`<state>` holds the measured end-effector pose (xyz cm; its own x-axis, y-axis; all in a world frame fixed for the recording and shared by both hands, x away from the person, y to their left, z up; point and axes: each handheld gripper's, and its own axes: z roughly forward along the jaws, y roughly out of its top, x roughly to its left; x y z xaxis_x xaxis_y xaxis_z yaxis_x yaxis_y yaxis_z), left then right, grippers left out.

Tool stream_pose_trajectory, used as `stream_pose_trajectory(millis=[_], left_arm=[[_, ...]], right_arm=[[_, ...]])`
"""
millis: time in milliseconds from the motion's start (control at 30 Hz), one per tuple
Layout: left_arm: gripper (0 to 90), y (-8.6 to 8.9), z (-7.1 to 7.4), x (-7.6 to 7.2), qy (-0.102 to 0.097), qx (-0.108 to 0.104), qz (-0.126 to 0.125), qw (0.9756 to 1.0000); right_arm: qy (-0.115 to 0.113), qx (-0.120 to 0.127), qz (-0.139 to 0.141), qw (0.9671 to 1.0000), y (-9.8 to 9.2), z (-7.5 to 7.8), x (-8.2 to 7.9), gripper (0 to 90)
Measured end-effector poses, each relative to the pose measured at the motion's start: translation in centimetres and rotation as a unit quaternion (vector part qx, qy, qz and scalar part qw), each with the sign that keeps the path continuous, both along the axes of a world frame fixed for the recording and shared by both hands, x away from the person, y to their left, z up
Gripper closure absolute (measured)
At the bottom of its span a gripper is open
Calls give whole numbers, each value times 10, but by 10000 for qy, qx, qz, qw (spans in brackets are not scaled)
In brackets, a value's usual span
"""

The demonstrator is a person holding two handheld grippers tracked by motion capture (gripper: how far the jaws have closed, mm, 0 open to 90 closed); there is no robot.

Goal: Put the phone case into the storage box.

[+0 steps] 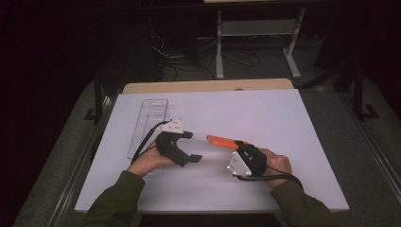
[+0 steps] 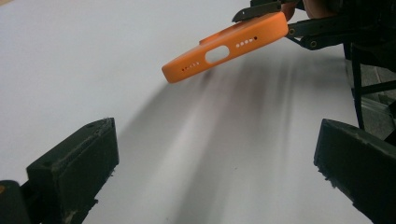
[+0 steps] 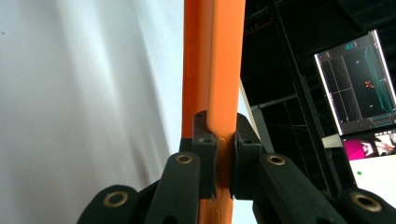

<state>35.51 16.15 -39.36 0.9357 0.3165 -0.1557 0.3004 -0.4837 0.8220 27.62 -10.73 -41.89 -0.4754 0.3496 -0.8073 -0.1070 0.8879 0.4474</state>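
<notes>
The right gripper (image 1: 235,143) was clamped on one edge of a flat orange silicone phone case (image 1: 221,140), its jaws pinching the thin wall from both sides in the right gripper view (image 3: 219,140). The case (image 2: 226,46) hung tilted above the white table board (image 1: 283,123), clear of its surface. Left of the case, the left gripper (image 1: 191,146) rested with jaws spread wide and nothing between them. Farther left of the case lay a clear plastic tray (image 1: 150,120).

Dim room; white table (image 1: 283,123), cables (image 1: 189,61) behind.
</notes>
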Motion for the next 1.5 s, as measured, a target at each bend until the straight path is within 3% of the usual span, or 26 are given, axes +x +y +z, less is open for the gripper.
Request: stream_pose_trajectory(millis=[233, 333, 567, 600, 733, 1267, 1500], left_arm=[[0, 0, 0, 1, -31, -24, -14, 10000], [0, 1, 1, 0, 60, -21, 19, 10000], [0, 1, 0, 1, 29, -69, 22, 10000], [0, 1, 1, 0, 37, 7, 6, 10000], [0, 1, 1, 0, 38, -14, 24, 10000], [0, 2, 1, 1, -14, 13, -5, 10000], [0, 2, 1, 0, 26, -32, 30, 10000]], right_arm=[[143, 73, -69, 9998, -2, 2, 4, 820], [209, 73, -75, 9997, -3, 3, 6, 819], [595, 496, -253, 9967, -5, 5, 9, 820], [660, 700, -324, 9948, -4, 4, 8, 820], [784, 829, -322, 9930, -7, 6, 10, 820], [935, 997, -335, 9901, -8, 8, 13, 818], [1131, 1294, -362, 9845, -11, 10, 16, 817]])
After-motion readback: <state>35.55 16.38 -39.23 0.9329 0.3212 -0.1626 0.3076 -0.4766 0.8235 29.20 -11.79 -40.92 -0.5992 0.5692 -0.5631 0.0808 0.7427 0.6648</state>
